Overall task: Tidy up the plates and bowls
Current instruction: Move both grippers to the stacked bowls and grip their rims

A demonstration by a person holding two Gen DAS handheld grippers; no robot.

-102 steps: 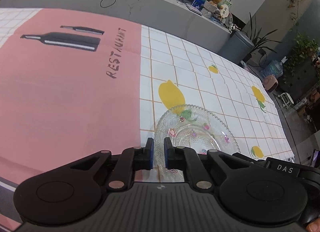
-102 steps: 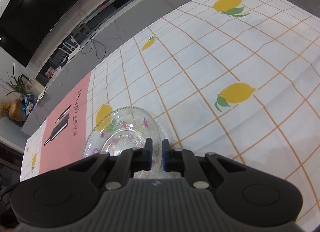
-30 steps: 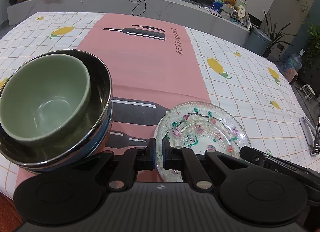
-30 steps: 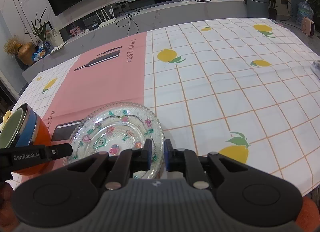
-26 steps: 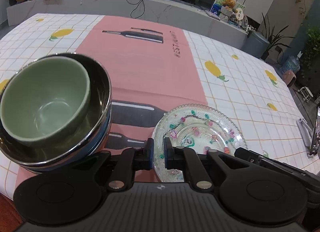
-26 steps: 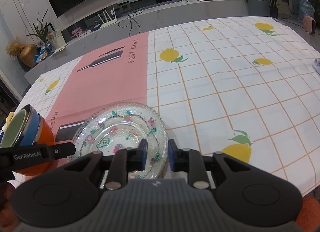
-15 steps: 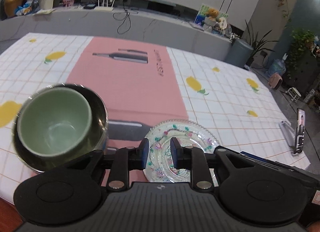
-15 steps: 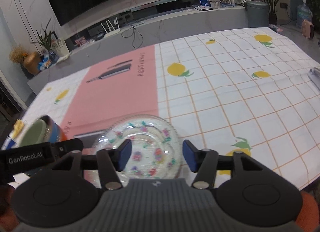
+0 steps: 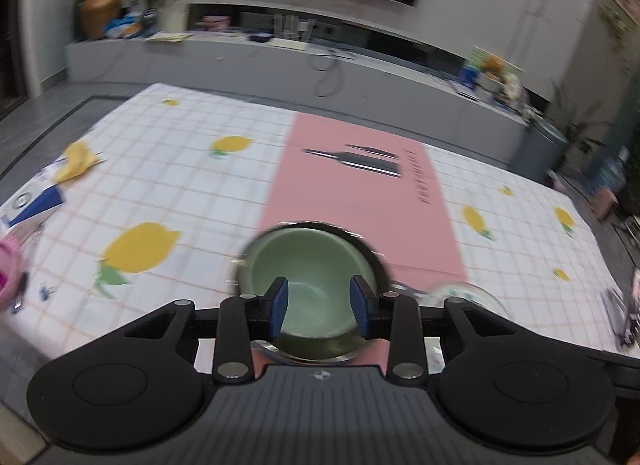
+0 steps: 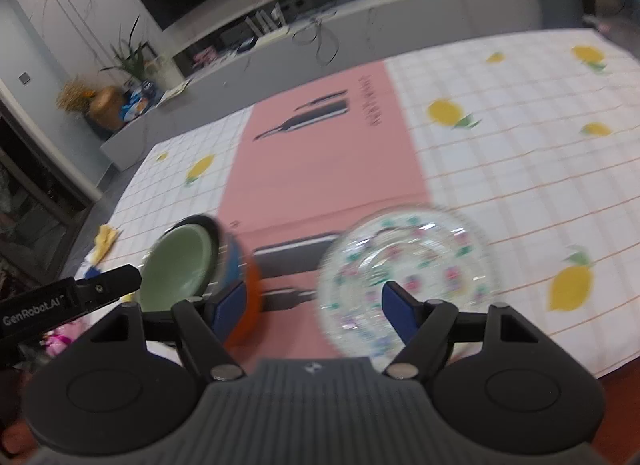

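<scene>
Glass plate (image 10: pixel 408 273) sits flat on the bench (image 10: pixel 520 169), on the seam between the pink runner and the lemon cloth, right in front of my right claw (image 10: pixel 316 307). That claw's jaws have just been opening; they stand wide, nothing between the pads, and the plate lies beyond and below them, not gripped. My left claw (image 9: pixel 319 307) has also just been opening, about a third of the way, empty; the blue pads frame the green bowl (image 9: pixel 310 265) in view but don't touch it. The green bowl is nested in a steel bowl (image 9: pixel 376 261), and the right wrist view shows blue and orange bowls (image 10: pixel 240 285) under that, so one stack just left of the plate.

Step, as I read it: plate set down beside the bowl stack, both claws let go and clear of it. Plates and bowls look grouped. Next move calls for finding any dish left out; none shows on the cloth here, only clutter at the far left edge, too blurred to name. Frames are motion-blurred, so exact rim contact unclear.
</scene>
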